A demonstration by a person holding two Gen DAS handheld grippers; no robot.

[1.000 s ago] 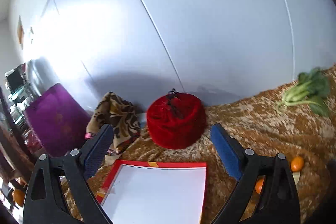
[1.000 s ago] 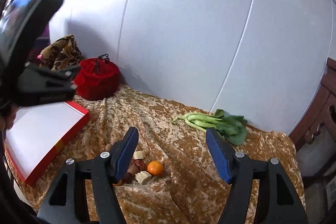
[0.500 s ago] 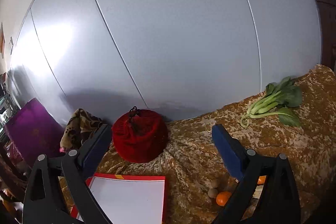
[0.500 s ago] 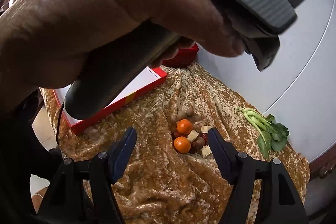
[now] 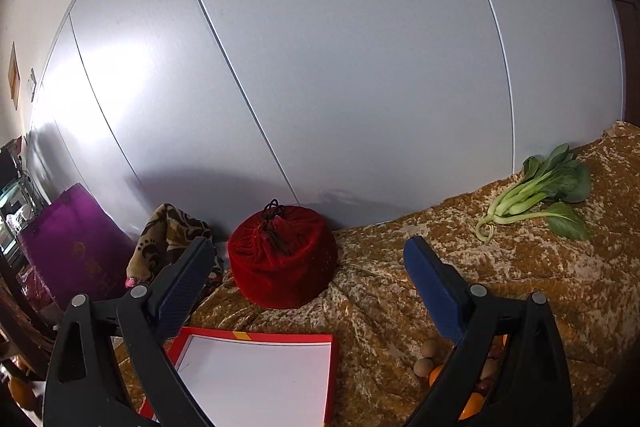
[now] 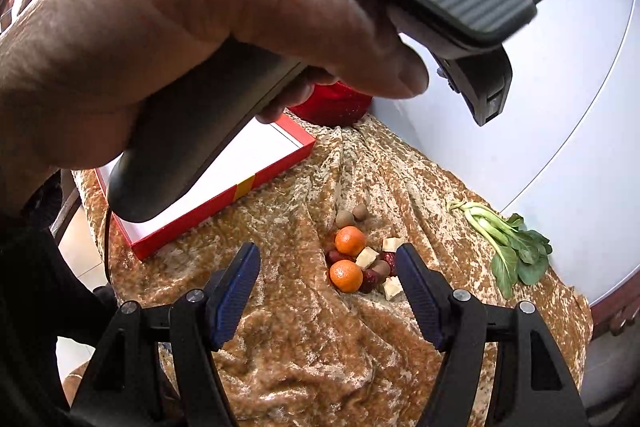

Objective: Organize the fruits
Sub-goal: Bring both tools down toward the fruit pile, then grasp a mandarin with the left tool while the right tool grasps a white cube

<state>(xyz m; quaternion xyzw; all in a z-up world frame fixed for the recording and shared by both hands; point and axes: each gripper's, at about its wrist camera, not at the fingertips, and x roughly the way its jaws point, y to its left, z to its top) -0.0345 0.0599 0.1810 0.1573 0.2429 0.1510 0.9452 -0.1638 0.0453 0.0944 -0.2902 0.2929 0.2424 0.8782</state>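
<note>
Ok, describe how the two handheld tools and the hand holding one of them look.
Both the left tool and the right tool have black plastic arms with silver pivot bolts and dark blue textured pads. The bare hand grips a dark grey handle below a ribbed grey top; a thin black cable hangs down.

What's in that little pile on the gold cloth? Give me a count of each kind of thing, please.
Round orange tangerines: 2
Small round tan-brown fruits: 2
Pale beige cubes: 3
Dark red wrinkled fruits: at least 3, partly hidden
Total: at least 10
</note>
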